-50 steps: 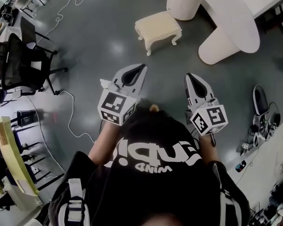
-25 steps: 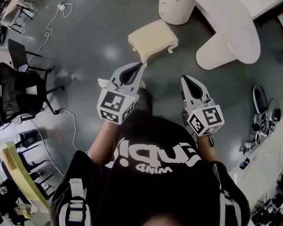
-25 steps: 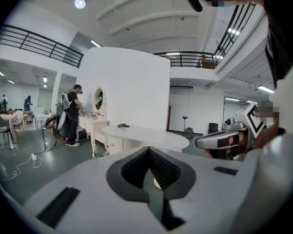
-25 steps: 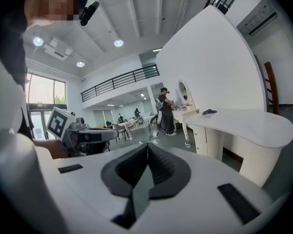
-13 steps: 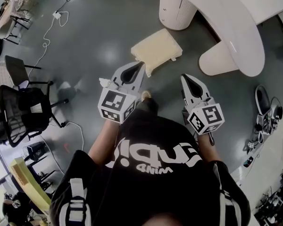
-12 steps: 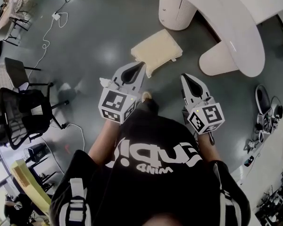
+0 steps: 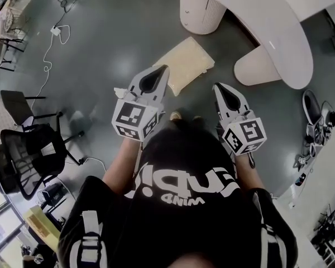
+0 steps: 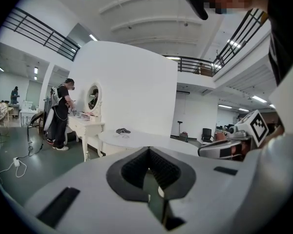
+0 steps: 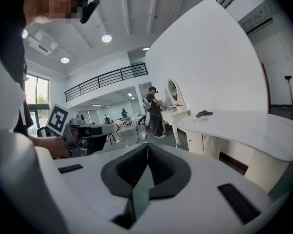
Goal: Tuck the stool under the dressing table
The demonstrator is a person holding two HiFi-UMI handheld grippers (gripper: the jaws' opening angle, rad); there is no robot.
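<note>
The cream cushioned stool (image 7: 184, 70) stands on the grey floor, just outside the white curved dressing table (image 7: 268, 27). My left gripper (image 7: 163, 69) hangs over the stool's near left corner, shut and holding nothing. To the right of the stool my right gripper (image 7: 216, 87) is also shut and holds nothing. In the left gripper view the shut left gripper (image 8: 147, 151) points at the dressing table's top (image 8: 136, 139). The right gripper (image 9: 146, 146) points past that same top (image 9: 244, 126). The stool is hidden below the jaws in both gripper views.
Black office chairs (image 7: 28, 155) stand at the left. A white cable and plug strip (image 7: 53, 32) lie on the floor at the upper left. Shoes and small clutter (image 7: 312, 113) sit at the right. Farther back, a person (image 8: 61, 113) stands at another vanity table.
Both grippers have been carried forward toward the stool and the dressing table, which now lie nearer in the head view. Both stay shut.
</note>
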